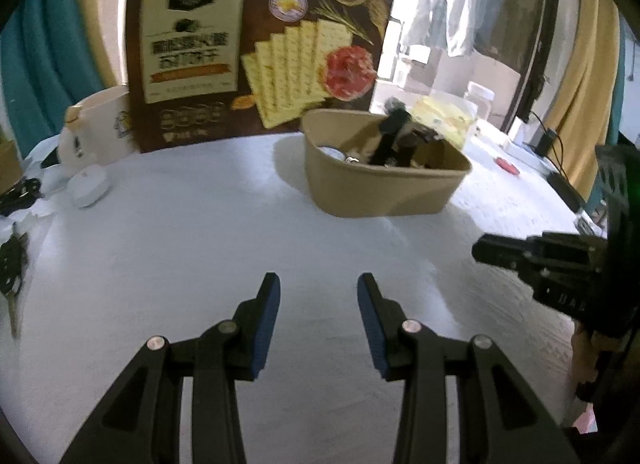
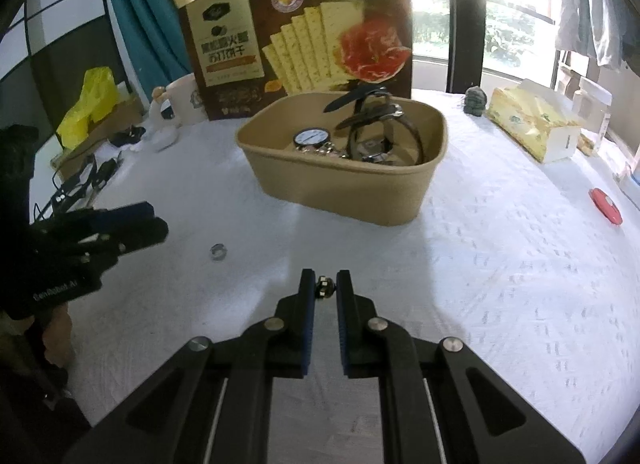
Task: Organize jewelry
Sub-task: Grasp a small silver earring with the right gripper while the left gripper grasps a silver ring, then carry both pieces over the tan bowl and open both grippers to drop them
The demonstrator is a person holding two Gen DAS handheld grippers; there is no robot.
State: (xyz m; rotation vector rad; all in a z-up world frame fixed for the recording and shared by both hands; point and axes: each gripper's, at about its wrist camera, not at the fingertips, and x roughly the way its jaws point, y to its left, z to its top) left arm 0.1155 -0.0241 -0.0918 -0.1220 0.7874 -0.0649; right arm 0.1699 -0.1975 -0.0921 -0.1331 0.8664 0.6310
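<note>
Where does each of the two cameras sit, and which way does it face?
Left wrist: on the left tool, facing forward and down over the white tablecloth; the right tool enters at the right edge.
Right wrist: on the right tool, shut on a small dark bead; left tool at the left, near a ring.
Shared: the tan tub and cracker box.

Matt kraft-paper tub [image 2: 344,187], textured white cloth table cover [image 2: 500,264], glossy printed cardboard cracker box [image 2: 304,35]
</note>
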